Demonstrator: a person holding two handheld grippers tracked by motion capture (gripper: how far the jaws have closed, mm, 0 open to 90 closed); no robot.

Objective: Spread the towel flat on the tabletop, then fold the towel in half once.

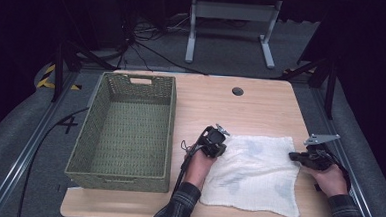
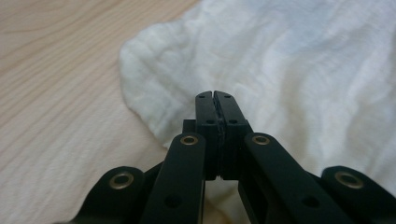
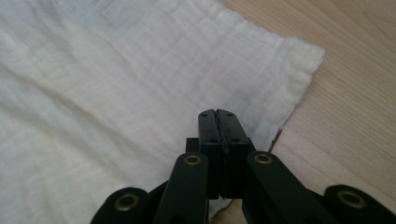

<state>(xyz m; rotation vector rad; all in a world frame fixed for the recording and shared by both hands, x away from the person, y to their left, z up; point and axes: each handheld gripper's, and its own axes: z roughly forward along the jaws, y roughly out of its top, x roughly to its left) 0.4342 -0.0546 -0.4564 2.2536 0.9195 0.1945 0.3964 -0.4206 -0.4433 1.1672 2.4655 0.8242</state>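
While both jaws sit closed on cloth (image 1: 255, 172) edges, slippage threatens.
My left gripper (image 2: 215, 94) and right gripper (image 3: 217, 113) pinch thin hems near the table's (image 1: 261, 107) right edge; uneven lifting could drop one corner.

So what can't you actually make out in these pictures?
- Whether each shut claw pinches the white cloth: in both gripper views the jaws' own bodies hide the contact.
- The cloth's faint bluish marks: too small in the high view.
- The green basket: its near wall hides the nearest floor strip, high view.
- The room beyond the table: dark.

Black fingers (image 2: 205, 116), seemingly plaid sleeves (image 1: 178, 208).
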